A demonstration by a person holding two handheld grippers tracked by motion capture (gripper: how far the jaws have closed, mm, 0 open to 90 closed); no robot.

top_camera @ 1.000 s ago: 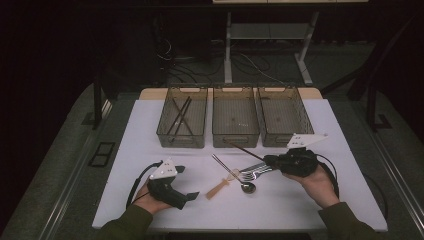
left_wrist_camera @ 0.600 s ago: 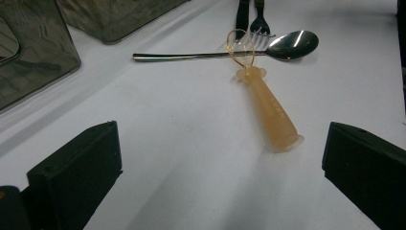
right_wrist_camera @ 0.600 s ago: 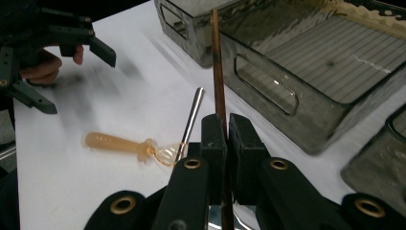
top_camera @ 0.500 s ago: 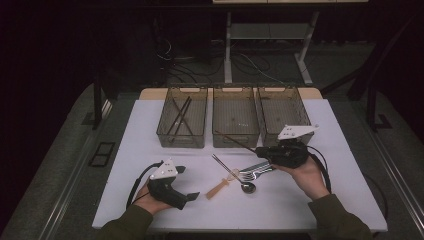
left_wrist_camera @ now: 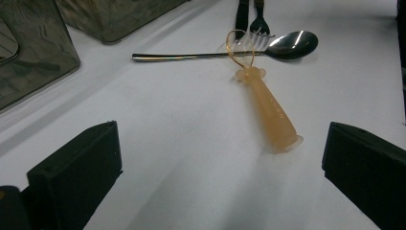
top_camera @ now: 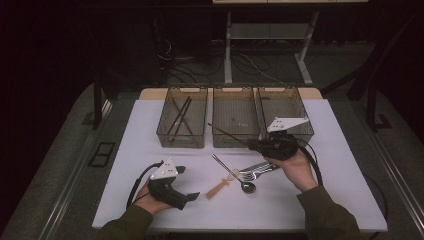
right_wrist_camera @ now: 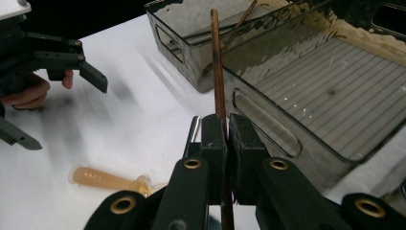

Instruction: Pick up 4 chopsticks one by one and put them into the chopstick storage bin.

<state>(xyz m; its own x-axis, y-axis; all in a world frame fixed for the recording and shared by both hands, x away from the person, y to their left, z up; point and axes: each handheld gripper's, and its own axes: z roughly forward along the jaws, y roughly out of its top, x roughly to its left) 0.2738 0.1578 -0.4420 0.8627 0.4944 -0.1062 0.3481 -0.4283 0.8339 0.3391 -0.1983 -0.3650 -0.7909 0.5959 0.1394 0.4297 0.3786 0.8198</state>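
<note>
Slippage as the chief risk: chopstick (top_camera: pixel 227 134) pinched near one end only by the right gripper (top_camera: pixel 251 145), jaws clenched tight on a thin round shaft, with the long free length sticking out ahead. Could swivel between the pads or slide out on a quick turn of the wrist, then fall to the white table (top_camera: pixel 140 135) or among the spoon (top_camera: pixel 247 186) and fork (top_camera: pixel 255 172) below.

Second hazard: far tip catching the front wall of the middle tray (top_camera: pixel 235 142) on the way across, levering the stick loose. Hard to judge from the high view how far the tip clears that rim; probably raised just above it.

Third: release into the wrong bin, given like sticks (top_camera: pixel 180 117) lying in the left tray (top_camera: pixel 181 140) and not the middle one.

Seen along the right gripper (right_wrist_camera: pixel 227 132): chopstick (right_wrist_camera: pixel 218 72) running straight up from between the jaws toward the tray corners, off the table, held aloft just beside the middle tray.

Left gripper (top_camera: pixel 187 182) released, jaws spread wide, resting low near an orange-handled tool (left_wrist_camera: pixel 270 112), not touching it.
</note>
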